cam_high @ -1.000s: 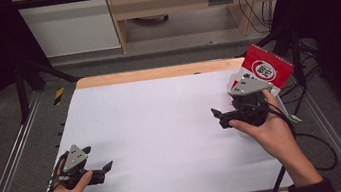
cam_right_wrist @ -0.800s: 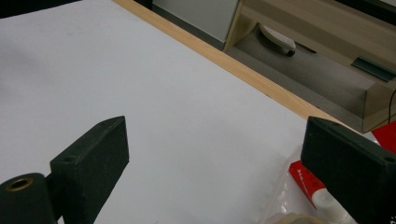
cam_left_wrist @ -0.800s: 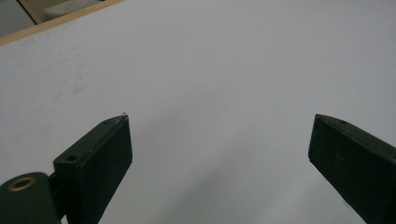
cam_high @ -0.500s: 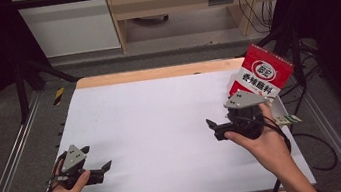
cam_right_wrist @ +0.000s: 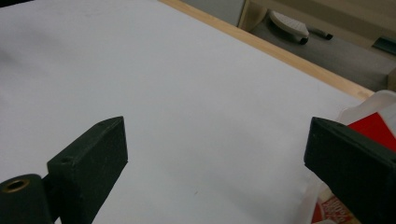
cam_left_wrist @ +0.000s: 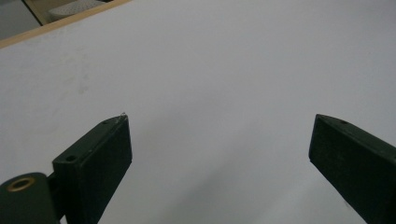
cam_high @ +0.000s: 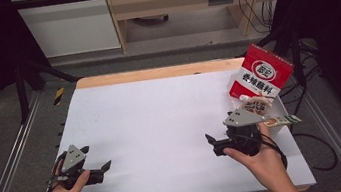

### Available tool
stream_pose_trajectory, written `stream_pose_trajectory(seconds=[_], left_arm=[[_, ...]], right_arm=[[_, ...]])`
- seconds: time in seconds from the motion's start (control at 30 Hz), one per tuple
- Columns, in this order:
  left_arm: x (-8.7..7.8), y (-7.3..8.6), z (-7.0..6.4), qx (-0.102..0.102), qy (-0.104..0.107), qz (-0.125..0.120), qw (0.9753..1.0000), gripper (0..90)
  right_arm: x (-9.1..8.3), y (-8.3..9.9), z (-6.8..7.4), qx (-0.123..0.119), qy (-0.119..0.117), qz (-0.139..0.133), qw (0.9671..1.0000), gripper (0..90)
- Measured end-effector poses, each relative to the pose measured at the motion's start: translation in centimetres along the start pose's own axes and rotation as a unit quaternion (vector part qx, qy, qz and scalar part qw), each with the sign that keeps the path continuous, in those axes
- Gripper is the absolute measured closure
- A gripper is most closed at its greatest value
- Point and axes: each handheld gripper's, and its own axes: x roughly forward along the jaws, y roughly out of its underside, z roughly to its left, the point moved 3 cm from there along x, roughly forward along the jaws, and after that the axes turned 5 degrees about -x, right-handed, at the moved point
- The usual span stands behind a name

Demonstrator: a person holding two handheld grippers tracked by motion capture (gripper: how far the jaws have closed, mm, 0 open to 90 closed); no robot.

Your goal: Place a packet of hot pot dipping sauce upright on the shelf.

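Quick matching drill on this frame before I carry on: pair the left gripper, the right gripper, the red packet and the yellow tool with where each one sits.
Things:
1. left gripper
2. right gripper
3. red packet
4. yellow tool

Places:
A. off the white table, on the floor by its far-left corner
B. near-left part of the table, jaws open
C. standing tilted at the table's right edge
D. near-right part of the table, jaws open, just in front of the packet

Pairs: 1-B, 2-D, 3-C, 4-A
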Motion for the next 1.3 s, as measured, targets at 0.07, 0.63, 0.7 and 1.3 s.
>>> stream_pose_trajectory(seconds=[0.07, 0.63, 0.7, 1.3], left_arm=[[0.0, 0.0, 0.0, 0.003, -0.001, 0.000, 1.0000, 5.8], [-0.1, 0.1, 0.4, -0.001, -0.004, 0.000, 1.0000, 5.8], [-0.1, 0.1, 0.4, -0.002, -0.004, 0.000, 1.0000, 5.8], [0.1, 0.3, 0.6, 0.002, -0.009, 0.005, 0.9999, 5.9]], right_arm=[[0.4, 0.7, 0.3, 0.005, -0.002, 0.005, 1.0000, 6.7], [2.6, 4.5, 2.2, 0.014, -0.016, 0.039, 0.9990, 5.9], [2.8, 4.8, 2.3, 0.014, -0.016, 0.040, 0.9990, 6.1], [4.9, 6.6, 3.5, 0.023, -0.041, 0.047, 0.9978, 5.7]])
